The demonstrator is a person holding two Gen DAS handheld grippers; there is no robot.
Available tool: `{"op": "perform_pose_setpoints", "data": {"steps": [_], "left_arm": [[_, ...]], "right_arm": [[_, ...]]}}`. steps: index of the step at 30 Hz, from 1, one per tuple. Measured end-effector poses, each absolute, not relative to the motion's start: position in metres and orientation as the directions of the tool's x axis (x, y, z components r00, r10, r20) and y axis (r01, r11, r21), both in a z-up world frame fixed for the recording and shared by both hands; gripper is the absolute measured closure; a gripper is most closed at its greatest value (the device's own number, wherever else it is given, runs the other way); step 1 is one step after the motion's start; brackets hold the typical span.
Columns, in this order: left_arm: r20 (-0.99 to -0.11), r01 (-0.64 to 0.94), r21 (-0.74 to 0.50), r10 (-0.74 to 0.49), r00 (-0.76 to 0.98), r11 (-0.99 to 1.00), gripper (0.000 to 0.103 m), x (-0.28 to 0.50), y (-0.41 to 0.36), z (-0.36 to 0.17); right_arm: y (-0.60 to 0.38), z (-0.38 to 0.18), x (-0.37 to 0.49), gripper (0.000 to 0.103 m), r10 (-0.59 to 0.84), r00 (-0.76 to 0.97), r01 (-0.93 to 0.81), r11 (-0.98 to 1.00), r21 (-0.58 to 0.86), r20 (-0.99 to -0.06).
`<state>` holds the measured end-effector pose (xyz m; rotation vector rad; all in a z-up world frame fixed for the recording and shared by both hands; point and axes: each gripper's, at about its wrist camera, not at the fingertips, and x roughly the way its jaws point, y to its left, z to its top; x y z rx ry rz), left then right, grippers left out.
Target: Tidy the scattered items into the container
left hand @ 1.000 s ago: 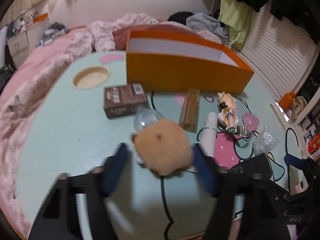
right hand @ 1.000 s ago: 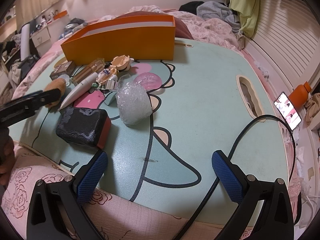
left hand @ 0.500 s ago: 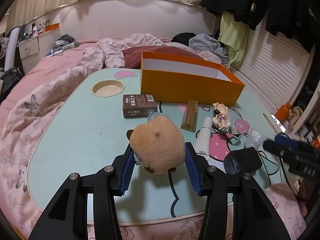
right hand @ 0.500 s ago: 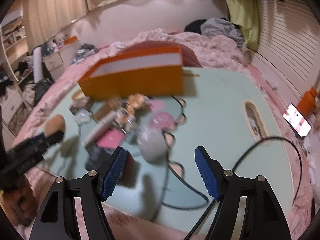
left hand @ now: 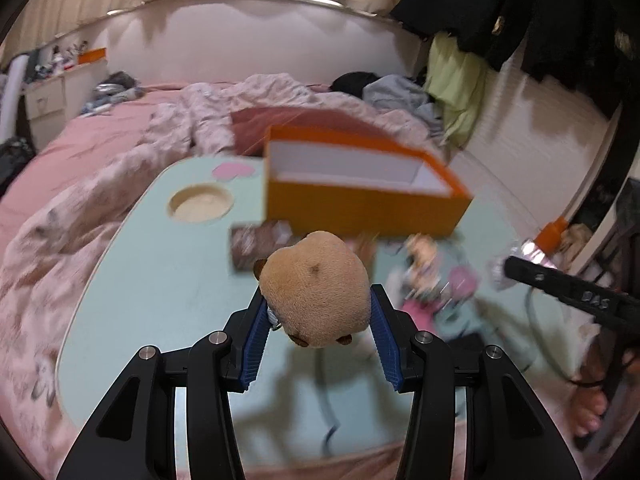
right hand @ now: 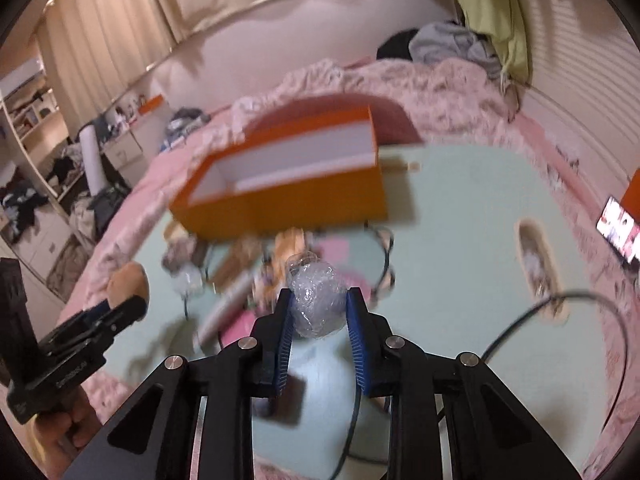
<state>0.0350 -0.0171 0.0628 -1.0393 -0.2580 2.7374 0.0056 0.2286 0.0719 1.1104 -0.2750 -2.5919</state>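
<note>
Tidying barely begun: orange box point(left hand: 360, 210) at twelve o'clock on mint table point(left hand: 160, 280), seemingly empty. Left gripper point(left hand: 316, 320) clenched on tan plush toy point(left hand: 316, 288); right gripper point(right hand: 320, 320) clamped on crinkled plastic ball point(right hand: 318, 304). Other clutter at eleven o'clock, unsorted.

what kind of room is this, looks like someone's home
Most likely a bedroom in a home. A bed with rumpled pink bedding fills the room, clothes hang by the wall, and the mint lap table with the orange box sits on the bed.
</note>
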Motion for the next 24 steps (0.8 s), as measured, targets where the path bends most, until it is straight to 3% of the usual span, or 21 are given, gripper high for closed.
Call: {"op": "perform_pose_setpoints", "data": {"steps": [5,8,12,14,16,17,18,24], "left_arm": [[-0.614,-0.158,-0.215,0.260,-0.745,-0.964,0.054,-0.022,0.001,0.108],[-0.678,-0.187,-0.267,0.322,-0.661,-0.945,0.054,-0.077,0.011,0.118],[-0.724,-0.158,-0.261,0.302,-0.620,-0.952,0.054,-0.123,0.019,0.113],[-0.754,-0.166,-0.275,0.319,-0.574,-0.947,0.048,-0.140,0.022,0.104],[-0.797,-0.153,-0.295,0.331,-0.506,-0.943,0.038,-0.151,0.024,0.090],[-0.801,-0.136,-0.299,0.326,-0.502,-0.944,0.038,-0.152,0.023,0.086],[-0.799,-0.123,-0.297,0.317,-0.511,-0.947,0.038,-0.150,0.022,0.084],[-0.761,-0.142,-0.254,0.288,-0.582,-0.957,0.031,-0.128,0.017,0.094]], "right_arm": [[0.223,0.104,-0.039,0.078,-0.339,-0.703,0.210,-0.939,0.273,-0.626],[0.215,0.109,-0.070,0.078,-0.335,-0.694,0.208,-0.941,0.267,-0.637],[0.201,0.103,-0.106,0.077,-0.283,-0.691,0.174,-0.958,0.228,-0.665],[0.196,0.095,-0.119,0.075,-0.282,-0.672,0.170,-0.959,0.228,-0.685],[0.196,0.086,-0.131,0.063,-0.272,-0.652,0.147,-0.961,0.235,-0.708],[0.197,0.082,-0.134,0.045,-0.257,-0.647,0.122,-0.964,0.235,-0.718],[0.199,0.081,-0.135,0.037,-0.245,-0.647,0.101,-0.966,0.237,-0.722],[0.216,0.093,-0.117,0.037,-0.283,-0.680,0.099,-0.950,0.298,-0.676]]}}
